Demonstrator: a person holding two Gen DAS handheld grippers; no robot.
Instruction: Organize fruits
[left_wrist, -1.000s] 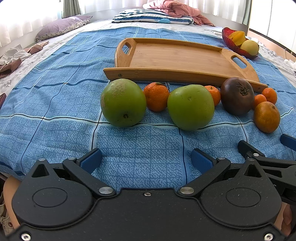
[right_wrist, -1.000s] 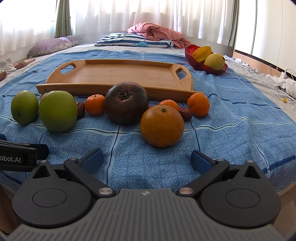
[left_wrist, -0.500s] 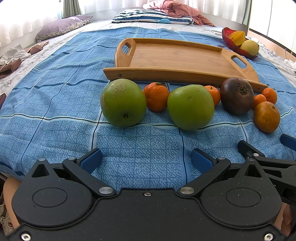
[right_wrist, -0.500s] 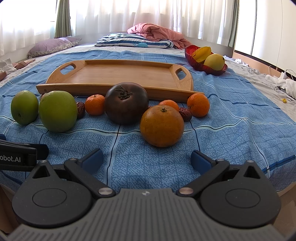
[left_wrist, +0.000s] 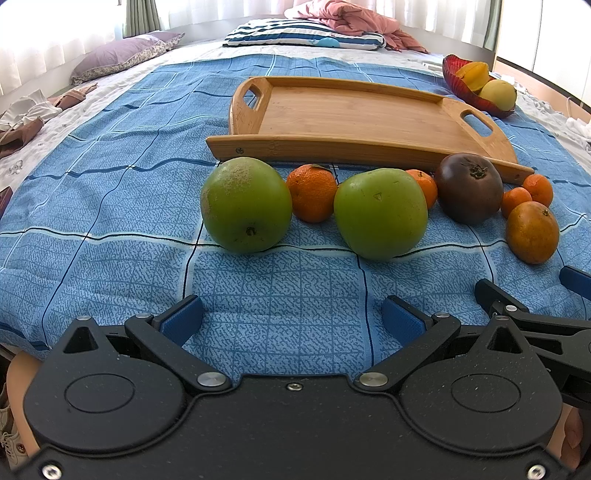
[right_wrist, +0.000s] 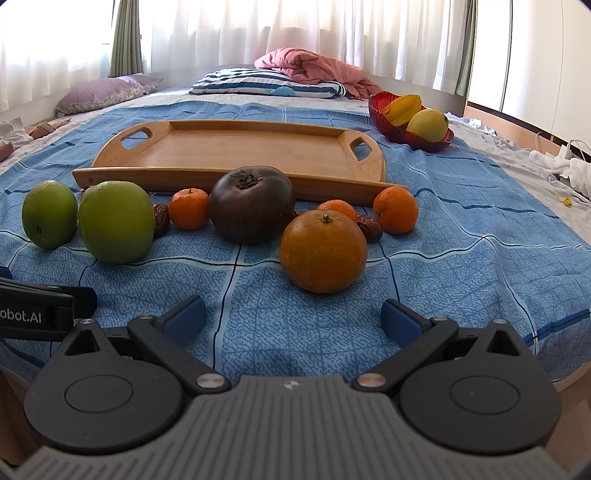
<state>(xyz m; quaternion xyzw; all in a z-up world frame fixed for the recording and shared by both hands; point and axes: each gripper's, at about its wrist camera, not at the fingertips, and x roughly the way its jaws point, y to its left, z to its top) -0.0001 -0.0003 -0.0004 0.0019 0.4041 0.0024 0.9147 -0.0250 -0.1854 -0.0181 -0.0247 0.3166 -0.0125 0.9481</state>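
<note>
Fruits (right_wrist: 323, 251) all loose on bed (right_wrist: 480, 229), wooden tray (right_wrist: 240, 155) empty; nothing sorted. My left tool (left_wrist: 291, 319) and right tool (right_wrist: 293, 317) wide, holding nothing.

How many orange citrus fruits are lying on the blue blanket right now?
5. A large orange sits nearest the right gripper. Four small mandarins: between the green apples, behind the right apple, behind the large orange, farthest right. More may be hidden.
</note>
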